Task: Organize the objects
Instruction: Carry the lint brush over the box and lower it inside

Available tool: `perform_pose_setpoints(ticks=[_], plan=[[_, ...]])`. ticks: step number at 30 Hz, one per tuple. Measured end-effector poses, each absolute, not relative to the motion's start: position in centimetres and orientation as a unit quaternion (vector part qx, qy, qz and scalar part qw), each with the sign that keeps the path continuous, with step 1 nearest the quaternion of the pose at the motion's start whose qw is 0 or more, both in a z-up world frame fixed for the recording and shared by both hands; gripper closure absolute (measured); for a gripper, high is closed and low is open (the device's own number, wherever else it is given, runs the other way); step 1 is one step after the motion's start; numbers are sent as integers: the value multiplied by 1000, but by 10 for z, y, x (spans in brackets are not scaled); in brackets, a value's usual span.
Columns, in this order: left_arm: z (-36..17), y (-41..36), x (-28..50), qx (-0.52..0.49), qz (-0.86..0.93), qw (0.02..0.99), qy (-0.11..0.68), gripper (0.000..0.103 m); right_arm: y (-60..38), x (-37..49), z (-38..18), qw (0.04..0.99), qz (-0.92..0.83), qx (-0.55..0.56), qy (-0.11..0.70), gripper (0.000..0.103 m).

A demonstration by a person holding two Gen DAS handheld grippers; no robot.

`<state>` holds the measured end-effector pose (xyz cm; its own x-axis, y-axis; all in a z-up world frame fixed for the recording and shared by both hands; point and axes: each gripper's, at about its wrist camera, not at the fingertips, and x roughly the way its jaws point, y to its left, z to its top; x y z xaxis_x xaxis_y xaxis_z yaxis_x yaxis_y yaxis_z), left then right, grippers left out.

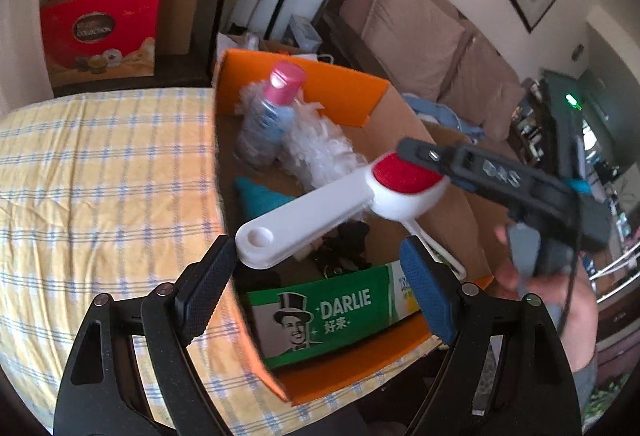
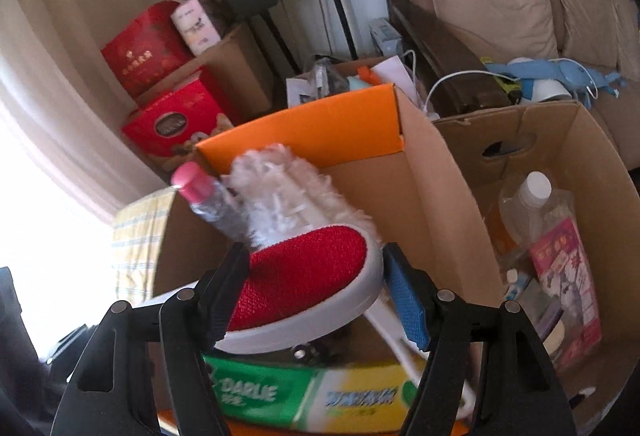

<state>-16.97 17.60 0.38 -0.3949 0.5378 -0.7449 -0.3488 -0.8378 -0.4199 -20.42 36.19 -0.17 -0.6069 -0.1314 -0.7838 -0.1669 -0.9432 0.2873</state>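
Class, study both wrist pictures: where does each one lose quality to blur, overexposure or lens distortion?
Left wrist view: fisheye bends the checked tablecloth lines into curves; the pink-capped bottle and right gripper holding the lint brush are smeared.
Right wrist view: daylight blows out the lower left beside the curtain; the duster and Darlie box are soft; black corners vignette both.

My left gripper (image 1: 316, 288) wore black linkage arms with silver screws, one textured black pad (image 1: 204, 296) and one blue pad (image 1: 426, 296). My right gripper (image 2: 316, 296) matched it. Behind its dark grey body, a black cable crossed my bare hand (image 1: 560, 292).
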Motion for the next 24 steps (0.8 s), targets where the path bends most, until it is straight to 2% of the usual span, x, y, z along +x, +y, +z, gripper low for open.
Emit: perform_pose_setpoints(ticks=[7,13,19,21,24], plan=[[-7,193,-162,-483,830,270,-59,23,377,-226,-30,14,869,-462,175,33],[-5,186,-164,-491,823,279,-68,22,370,-218,-23,20,883,-444,149,31],[12,172,-154,-473,835,275,-62,15,353,-198,-1,17,898,-421,129,26],[19,165,-149,-461,845,268,-53,9,345,-188,6,18,903,-412,121,22],[27,154,-142,-448,855,257,-50,8,333,-176,14,17,909,-402,107,20]])
